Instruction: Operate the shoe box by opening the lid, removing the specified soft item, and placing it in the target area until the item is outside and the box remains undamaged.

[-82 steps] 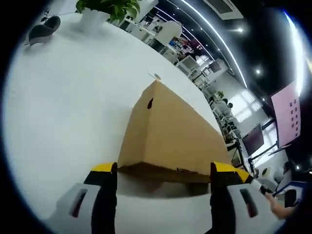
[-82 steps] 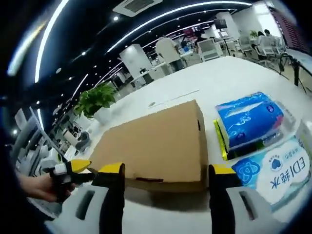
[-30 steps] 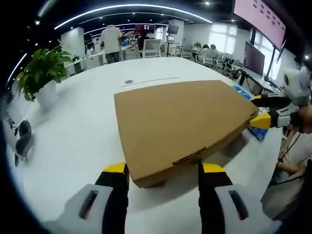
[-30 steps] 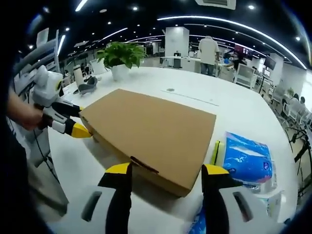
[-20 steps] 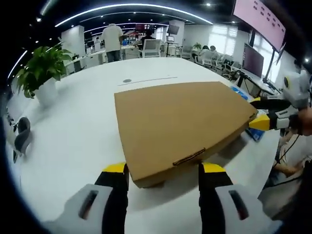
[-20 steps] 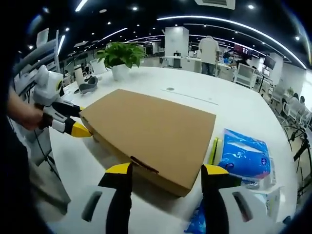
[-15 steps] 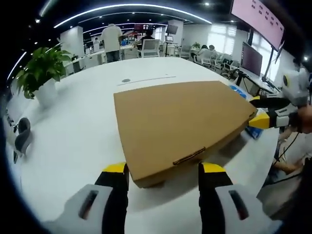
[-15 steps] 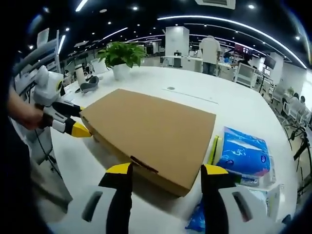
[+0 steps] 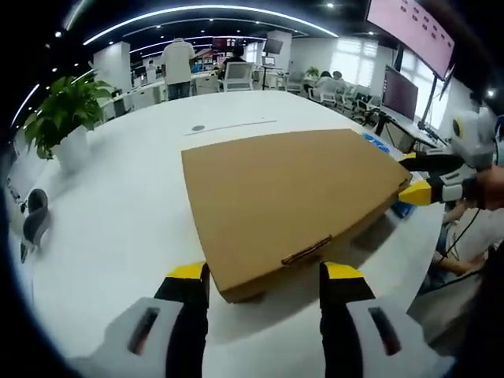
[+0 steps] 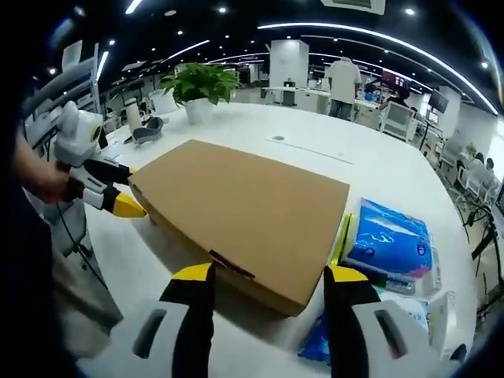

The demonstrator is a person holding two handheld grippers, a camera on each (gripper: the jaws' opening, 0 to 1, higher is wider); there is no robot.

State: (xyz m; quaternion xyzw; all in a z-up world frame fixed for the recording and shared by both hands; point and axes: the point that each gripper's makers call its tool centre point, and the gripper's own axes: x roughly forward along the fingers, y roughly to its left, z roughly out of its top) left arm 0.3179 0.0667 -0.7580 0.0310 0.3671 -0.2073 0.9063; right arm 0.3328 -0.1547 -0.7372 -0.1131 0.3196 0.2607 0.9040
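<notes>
White tabletop (image 9: pixel 110 205), round-edged. Closed brown shoe box (image 10: pixel 244 206) lies flat mid-tabletop, lid on. Blue tissue pack (image 10: pixel 390 240) just beside its far end. Left gripper (image 9: pixel 261 276) and right gripper (image 10: pixel 269 277) at opposite box corners, fingers spread wide, grasping nothing.

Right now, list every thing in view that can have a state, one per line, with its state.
shoe box: lid down, closed, flat on the white table.
left gripper: open, jaws straddling a near corner of the box.
right gripper: open, jaws straddling the opposite near corner.
blue tissue pack: sealed, lying beside the box.
potted plant: upright on the table.
</notes>
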